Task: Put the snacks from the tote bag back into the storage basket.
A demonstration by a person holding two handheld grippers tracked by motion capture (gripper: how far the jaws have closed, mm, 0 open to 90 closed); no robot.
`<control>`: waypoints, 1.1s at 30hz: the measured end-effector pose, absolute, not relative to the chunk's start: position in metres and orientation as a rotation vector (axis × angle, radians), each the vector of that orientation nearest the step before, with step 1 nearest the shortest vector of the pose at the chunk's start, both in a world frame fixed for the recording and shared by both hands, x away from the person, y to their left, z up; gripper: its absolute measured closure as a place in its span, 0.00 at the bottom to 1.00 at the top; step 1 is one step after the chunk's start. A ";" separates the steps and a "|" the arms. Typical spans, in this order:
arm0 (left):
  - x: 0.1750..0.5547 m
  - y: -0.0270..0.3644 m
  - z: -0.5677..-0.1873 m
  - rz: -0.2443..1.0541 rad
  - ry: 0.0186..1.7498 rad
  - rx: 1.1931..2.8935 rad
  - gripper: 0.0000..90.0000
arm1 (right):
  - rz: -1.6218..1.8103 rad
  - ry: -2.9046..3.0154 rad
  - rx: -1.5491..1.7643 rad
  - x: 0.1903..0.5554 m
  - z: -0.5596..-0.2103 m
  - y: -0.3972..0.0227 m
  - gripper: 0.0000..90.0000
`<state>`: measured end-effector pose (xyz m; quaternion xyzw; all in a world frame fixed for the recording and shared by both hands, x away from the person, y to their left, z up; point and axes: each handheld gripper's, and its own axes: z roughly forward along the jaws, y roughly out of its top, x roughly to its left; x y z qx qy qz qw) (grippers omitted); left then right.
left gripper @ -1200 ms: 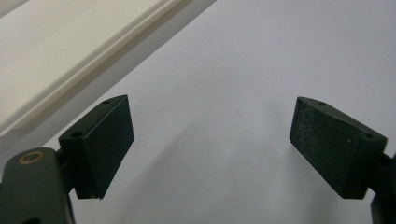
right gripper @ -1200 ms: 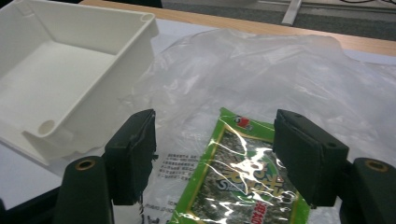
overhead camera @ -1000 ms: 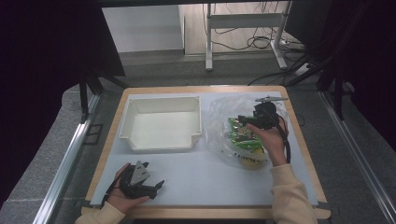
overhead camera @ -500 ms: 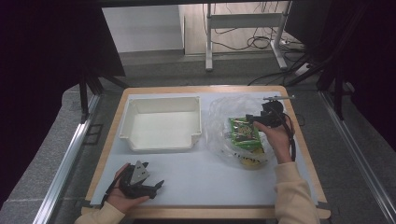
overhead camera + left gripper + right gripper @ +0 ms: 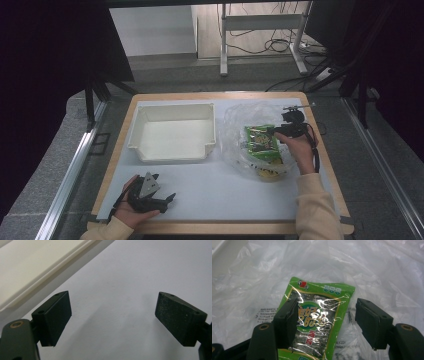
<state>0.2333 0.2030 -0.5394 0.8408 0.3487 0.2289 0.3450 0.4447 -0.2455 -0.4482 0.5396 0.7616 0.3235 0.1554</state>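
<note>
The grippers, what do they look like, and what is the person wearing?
Both are black. The left gripper carries a grey three-cornered plate on top. The right gripper has a black cable trailing past the wrist. Each has two blocky black jaws with small screw holes and a brass-coloured pin at the base. The sleeves are cream-coloured.

The right gripper point(image 5: 325, 325) has been closing; its jaws straddle a green packet point(image 5: 318, 315) on a plastic bag point(image 5: 374, 272).
</note>
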 end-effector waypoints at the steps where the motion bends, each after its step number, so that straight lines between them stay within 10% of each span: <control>1: 0.233 0.203 -0.539 0.594 0.905 2.184 0.15 | 0.918 2.189 1.550 0.445 -0.450 -0.245 0.41; 33: 0.233 0.203 -0.539 0.590 0.898 2.184 0.15 | 0.725 2.304 1.599 0.454 -0.473 -0.237 0.51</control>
